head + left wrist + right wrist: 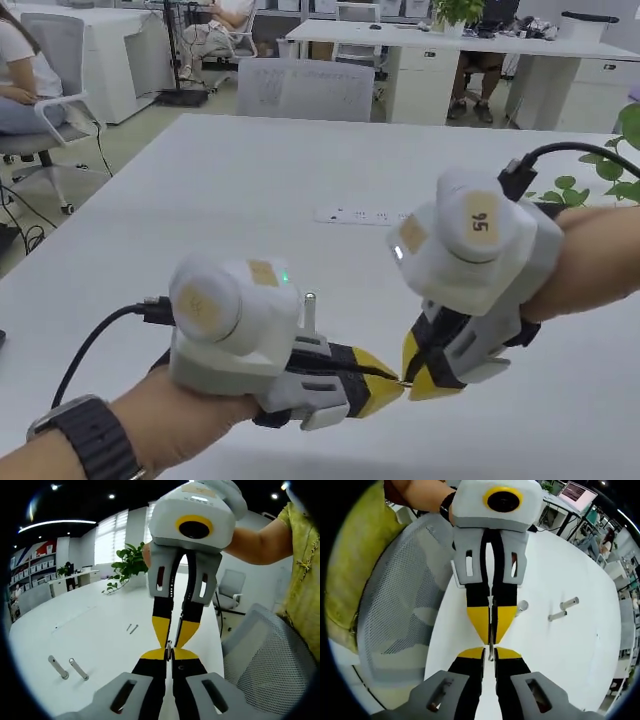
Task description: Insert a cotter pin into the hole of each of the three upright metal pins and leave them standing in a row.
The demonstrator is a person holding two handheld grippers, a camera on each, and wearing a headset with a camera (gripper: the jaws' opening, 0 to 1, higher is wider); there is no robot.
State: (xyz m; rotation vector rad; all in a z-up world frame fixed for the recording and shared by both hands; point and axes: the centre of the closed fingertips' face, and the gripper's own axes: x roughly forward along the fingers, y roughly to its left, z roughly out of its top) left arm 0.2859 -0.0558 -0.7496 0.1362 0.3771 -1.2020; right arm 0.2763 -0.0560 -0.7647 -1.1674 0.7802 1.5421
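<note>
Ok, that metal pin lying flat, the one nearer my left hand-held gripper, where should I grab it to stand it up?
Probably mid-shaft on the metal pin, coming straight down from above with jaws straddling it crosswise. It lies flat on the table and is a slim round rod, so only its sides are free.

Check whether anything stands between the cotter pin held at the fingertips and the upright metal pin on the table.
Nothing visible does. The cotter pin is pinched between the left gripper and right gripper; the upright metal pin stands just beside the left fingers, with only table between them.
</note>
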